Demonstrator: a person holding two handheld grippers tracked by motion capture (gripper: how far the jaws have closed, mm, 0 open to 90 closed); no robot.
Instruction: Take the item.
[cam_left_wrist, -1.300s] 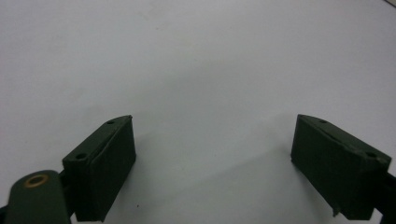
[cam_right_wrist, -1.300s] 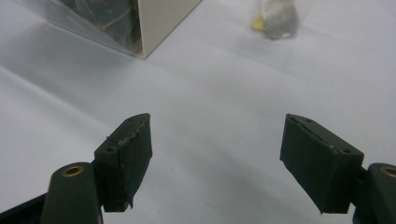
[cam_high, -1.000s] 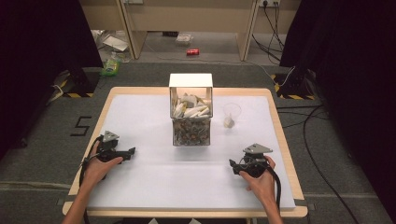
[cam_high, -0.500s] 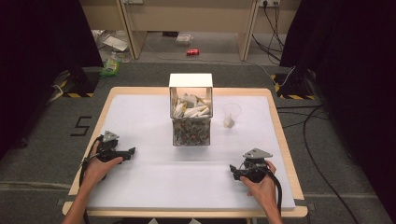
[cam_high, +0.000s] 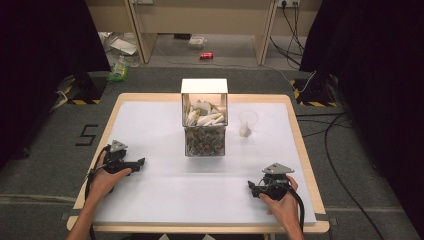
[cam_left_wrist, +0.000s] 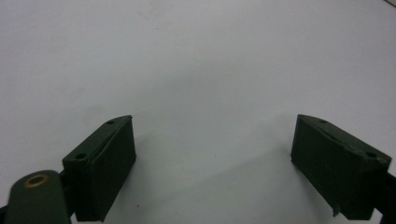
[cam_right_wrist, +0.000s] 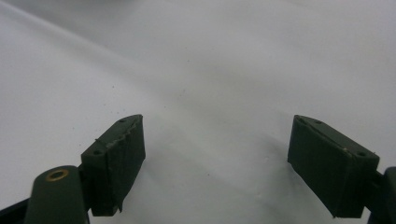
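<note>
High view: left gripper (cam_high: 137, 162) rests on the white table (cam_high: 150, 210) near its left edge, jaws spread wide with nothing between them; its own view confirms bare sheet between the pads. Clear box (cam_high: 205, 117) stands mid-table toward the far edge, packed with pale pieces above a mottled fill. Just right of it, apart from it, a clear plastic cup (cam_high: 247, 122) with a small pale lump inside. Right gripper (cam_high: 252, 187) sits near the front-right corner, jaws just been opening, now wide and holding nothing.

Judgement: both hands parked, reach not begun. For a clean first approach, come at the box from above through its open top, one gripper only, jaws kept wide until over a single piece.

Surface: white sheet on a wood-edged table. Room: grey carpet, black curtains either side, floor cables right, a red can beyond.
</note>
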